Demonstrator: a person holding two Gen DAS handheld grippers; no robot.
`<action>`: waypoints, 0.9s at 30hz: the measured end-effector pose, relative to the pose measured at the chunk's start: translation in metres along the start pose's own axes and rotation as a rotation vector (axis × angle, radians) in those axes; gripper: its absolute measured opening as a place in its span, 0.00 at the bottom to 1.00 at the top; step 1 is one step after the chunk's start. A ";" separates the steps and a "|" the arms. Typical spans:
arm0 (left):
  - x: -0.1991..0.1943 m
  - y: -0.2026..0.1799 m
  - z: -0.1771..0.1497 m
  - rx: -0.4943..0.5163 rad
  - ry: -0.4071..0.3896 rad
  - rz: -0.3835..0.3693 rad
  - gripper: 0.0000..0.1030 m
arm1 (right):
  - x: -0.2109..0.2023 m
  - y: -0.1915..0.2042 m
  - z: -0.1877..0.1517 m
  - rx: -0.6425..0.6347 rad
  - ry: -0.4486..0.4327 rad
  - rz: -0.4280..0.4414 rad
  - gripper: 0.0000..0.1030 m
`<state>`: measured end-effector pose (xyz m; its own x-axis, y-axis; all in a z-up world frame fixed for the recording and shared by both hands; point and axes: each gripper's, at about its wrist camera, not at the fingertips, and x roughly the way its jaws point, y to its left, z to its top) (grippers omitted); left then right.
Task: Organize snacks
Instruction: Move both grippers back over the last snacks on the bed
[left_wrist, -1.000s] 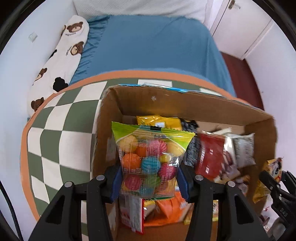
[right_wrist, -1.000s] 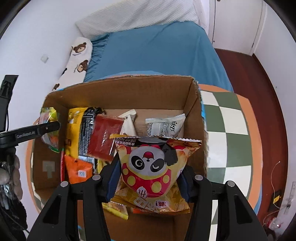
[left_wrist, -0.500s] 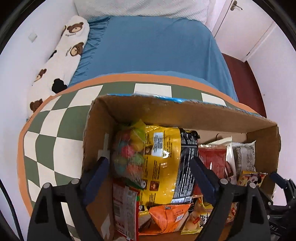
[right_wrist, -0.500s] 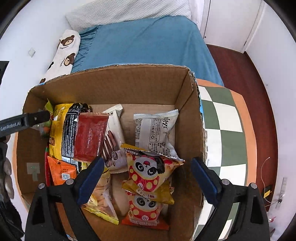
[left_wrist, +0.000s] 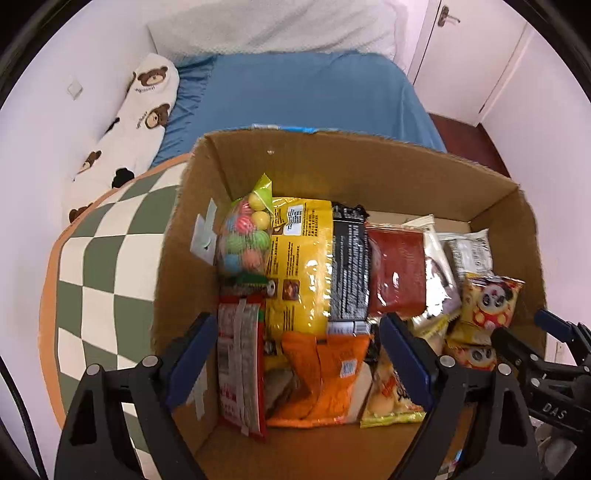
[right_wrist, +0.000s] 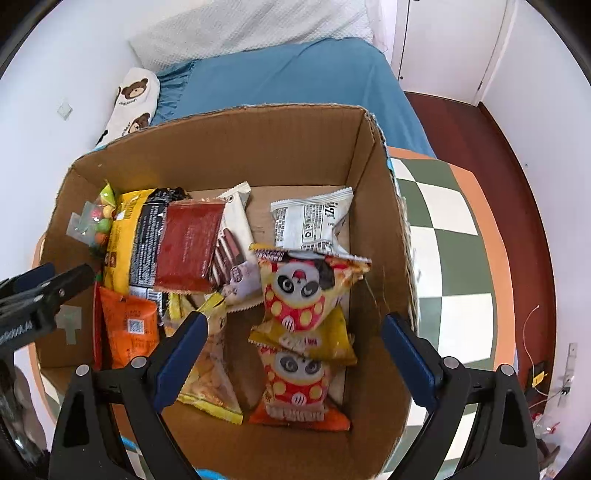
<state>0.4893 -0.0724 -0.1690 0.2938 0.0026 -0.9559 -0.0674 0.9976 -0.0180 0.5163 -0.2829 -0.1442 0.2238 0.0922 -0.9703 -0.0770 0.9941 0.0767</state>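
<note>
A cardboard box on the checkered table holds several snack packs. The bag of coloured candy balls stands against the box's left wall, beside a yellow and black pack. The panda snack bag lies on another panda bag at the box's right side. My left gripper is open and empty above the box's front left. My right gripper is open and empty above the panda bags. The box also shows in the right wrist view.
The box sits on a round table with a green and white checkered top and an orange rim. Behind it is a bed with a blue sheet and a bear-print pillow. A door and dark red floor are to the right.
Both grippers opened and let go: the candy ball bag dropped at the box's left wall, the panda bag onto the other panda bag. Both grippers then drew back a little.
</note>
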 end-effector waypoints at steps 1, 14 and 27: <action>-0.007 -0.001 -0.003 -0.001 -0.017 -0.001 0.87 | -0.006 0.001 -0.004 -0.003 -0.014 -0.004 0.94; -0.090 -0.009 -0.057 0.006 -0.180 -0.023 0.87 | -0.092 0.019 -0.047 -0.052 -0.187 -0.021 0.94; -0.165 -0.008 -0.124 0.023 -0.277 -0.035 0.87 | -0.176 0.033 -0.109 -0.048 -0.316 0.007 0.94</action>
<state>0.3226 -0.0894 -0.0475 0.5452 -0.0163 -0.8382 -0.0320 0.9987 -0.0402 0.3682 -0.2729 0.0043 0.5132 0.1197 -0.8499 -0.1237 0.9902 0.0648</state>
